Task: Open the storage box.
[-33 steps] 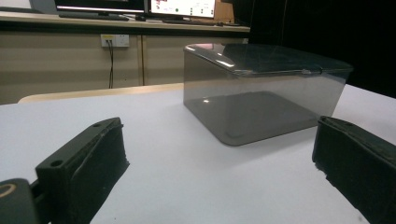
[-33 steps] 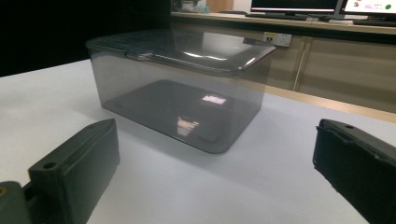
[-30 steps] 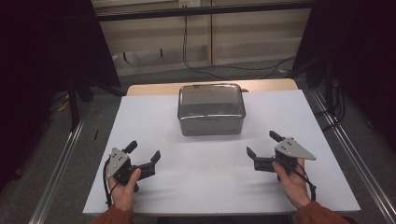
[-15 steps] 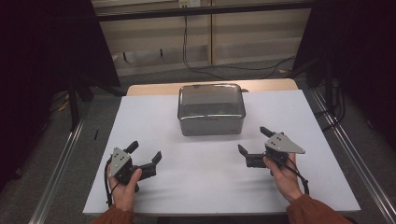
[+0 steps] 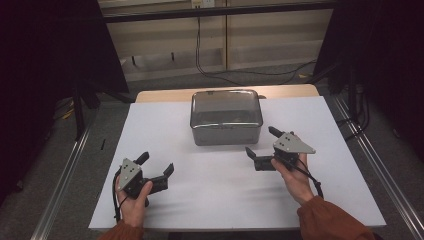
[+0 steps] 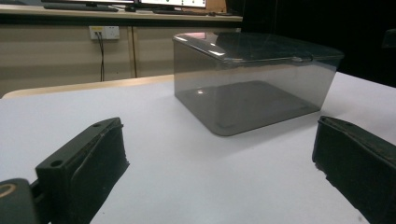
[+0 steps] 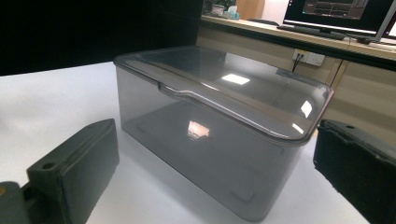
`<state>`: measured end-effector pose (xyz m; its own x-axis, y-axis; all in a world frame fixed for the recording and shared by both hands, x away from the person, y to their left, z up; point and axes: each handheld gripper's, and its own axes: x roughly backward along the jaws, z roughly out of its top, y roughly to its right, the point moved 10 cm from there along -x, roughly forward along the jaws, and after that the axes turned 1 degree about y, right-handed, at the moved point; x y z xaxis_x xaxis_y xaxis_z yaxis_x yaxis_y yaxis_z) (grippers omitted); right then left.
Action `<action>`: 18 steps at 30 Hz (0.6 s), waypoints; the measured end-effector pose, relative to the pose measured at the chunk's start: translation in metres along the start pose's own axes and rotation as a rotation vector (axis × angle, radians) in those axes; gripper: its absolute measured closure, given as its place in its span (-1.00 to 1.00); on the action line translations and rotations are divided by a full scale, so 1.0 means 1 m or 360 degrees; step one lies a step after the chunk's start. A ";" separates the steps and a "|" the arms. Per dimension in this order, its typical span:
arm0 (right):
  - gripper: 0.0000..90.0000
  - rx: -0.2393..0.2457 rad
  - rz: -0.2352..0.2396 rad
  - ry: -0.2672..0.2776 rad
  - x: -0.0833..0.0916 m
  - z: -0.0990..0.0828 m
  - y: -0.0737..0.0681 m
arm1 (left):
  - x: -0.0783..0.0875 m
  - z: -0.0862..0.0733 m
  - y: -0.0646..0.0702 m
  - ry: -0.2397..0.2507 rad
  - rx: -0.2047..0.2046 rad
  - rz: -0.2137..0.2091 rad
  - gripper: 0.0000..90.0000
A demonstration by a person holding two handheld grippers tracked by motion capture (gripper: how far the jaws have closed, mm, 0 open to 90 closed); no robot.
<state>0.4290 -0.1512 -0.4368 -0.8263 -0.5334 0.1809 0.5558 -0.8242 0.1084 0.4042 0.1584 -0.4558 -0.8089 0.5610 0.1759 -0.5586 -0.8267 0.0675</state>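
Centrally on the white surface (image 5: 320,200), toward its far edge, stands a smoky translucent lidded plastic box (image 5: 226,116), its lid seated and, so far as the tinted walls allow, nothing visible inside. Right tool (image 5: 264,148) sits just near and right of the box's near right corner, jaws spread wide and holding nothing; its own view looks across that corner and the lid's lip. Left tool (image 5: 157,170) lies well apart at the near left, jaws likewise wide open and empty, aimed toward the box across bare surface. Judged from this layout, the step in hand is the approach to the box, with no contact yet made. A next move would likely call for the right tool to close the short gap and set its jaws over the lid's rim or the box wall, while the left tool travels farther to steady the other side. Open room lies all around the box; only the far edge is close behind it.
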 end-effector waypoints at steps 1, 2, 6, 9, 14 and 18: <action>-1.00 0.0002 0.0017 -0.0010 -0.001 0.000 -0.002 | 0.000 0.000 0.002 -0.0005 -0.0015 -0.0007 -0.94; -1.00 0.0015 0.0017 -0.0003 -0.002 0.001 -0.002 | 0.000 0.000 0.002 -0.0005 -0.0015 -0.0007 -0.94; -1.00 0.0036 0.0022 0.0004 -0.005 0.008 -0.003 | -0.001 -0.001 0.002 -0.0014 -0.0025 -0.0001 -0.94; -1.00 0.0072 0.0020 0.0024 -0.008 0.014 -0.003 | -0.003 -0.003 0.001 -0.0026 -0.0024 -0.0005 -0.94; -1.00 0.0117 0.0024 0.0023 -0.017 0.022 -0.005 | -0.004 -0.004 0.001 -0.0038 -0.0024 -0.0006 -0.94; -1.00 0.0183 0.0018 0.0019 -0.024 0.028 -0.007 | -0.005 -0.004 0.001 -0.0039 -0.0026 -0.0005 -0.94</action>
<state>0.4475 -0.1276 -0.4145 -0.8206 -0.5453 0.1714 0.5713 -0.7912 0.2182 0.4070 0.1554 -0.4608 -0.8026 0.5622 0.1996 -0.5642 -0.8240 0.0519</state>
